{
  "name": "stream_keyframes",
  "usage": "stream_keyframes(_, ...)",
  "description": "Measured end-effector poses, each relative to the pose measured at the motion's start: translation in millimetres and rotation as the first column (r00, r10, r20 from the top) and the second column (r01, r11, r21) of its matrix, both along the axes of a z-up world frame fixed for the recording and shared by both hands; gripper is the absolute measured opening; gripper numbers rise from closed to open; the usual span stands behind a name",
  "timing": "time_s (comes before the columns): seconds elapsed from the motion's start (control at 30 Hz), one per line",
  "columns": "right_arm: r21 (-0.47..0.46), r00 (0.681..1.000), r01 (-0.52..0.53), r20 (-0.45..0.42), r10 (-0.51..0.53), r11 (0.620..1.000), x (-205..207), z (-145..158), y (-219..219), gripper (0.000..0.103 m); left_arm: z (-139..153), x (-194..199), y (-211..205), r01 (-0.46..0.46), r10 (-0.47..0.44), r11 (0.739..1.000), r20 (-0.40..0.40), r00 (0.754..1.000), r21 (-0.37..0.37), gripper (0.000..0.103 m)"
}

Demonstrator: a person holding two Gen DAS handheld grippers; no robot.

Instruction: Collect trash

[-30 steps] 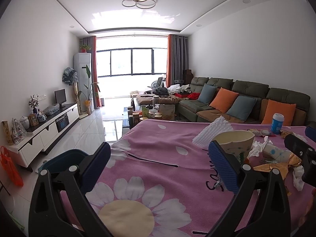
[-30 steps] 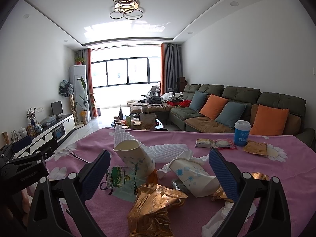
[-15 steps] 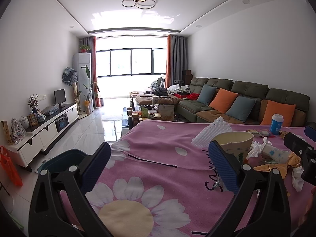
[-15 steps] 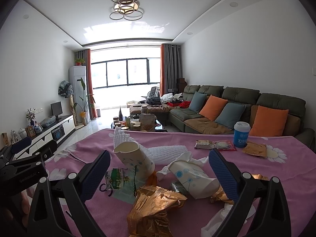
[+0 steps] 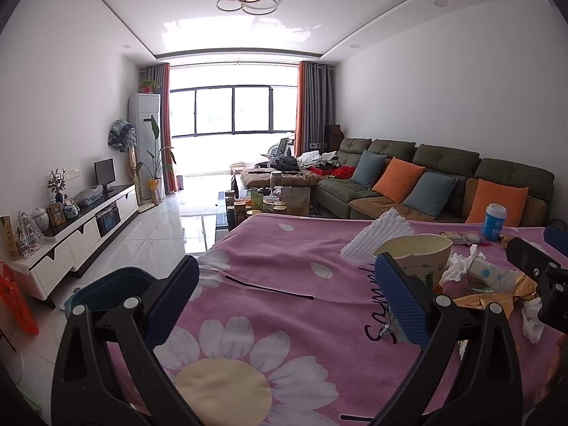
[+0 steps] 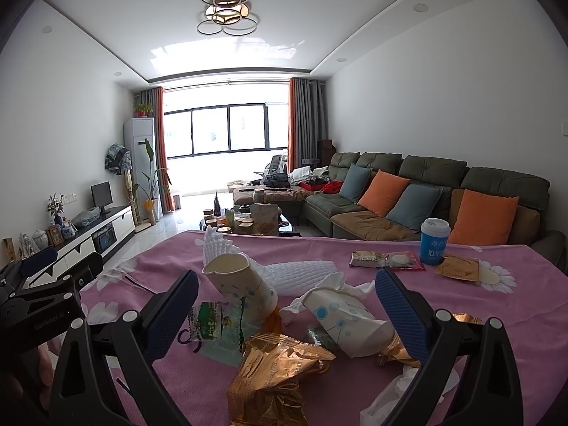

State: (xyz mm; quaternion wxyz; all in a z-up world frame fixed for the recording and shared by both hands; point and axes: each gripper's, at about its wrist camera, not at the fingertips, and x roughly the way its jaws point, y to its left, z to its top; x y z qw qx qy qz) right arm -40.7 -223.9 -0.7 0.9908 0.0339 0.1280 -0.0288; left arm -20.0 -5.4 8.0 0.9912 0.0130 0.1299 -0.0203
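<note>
Trash lies on a table under a pink flowered cloth. In the right wrist view a crumpled gold wrapper, a tipped paper cup, a second crushed cup, a green-printed wrapper and white foam netting lie between and just past my open, empty right gripper. My left gripper is open and empty over bare cloth, left of the pile; the paper cup sits by its right finger. A dark blue bin shows on the floor behind its left finger.
A blue lidded cup, snack packets and another gold wrapper lie farther back right. White tissue lies near the front right. A sofa, coffee table and TV cabinet stand beyond.
Both views shifted very slightly; the trash and both open grippers stay essentially as they were.
</note>
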Motion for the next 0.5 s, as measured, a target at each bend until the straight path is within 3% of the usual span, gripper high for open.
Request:
stream_keyframes(0.37,0.015,0.999,-0.015,-0.036,0.015,1.000,4.6,-4.4,-5.2,0.096,-8.3,5.6,-14.8,0.085,-0.085,0.996,-0.038,0.996,0.002,0.098)
stream_keyframes(0.5,0.028,0.996,-0.042,-0.075,0.044,0.999,5.1,-8.6,-9.9,0.096,-15.1,16.1,-24.2,0.149,-0.148,0.989,-0.095,0.984,0.002,0.097)
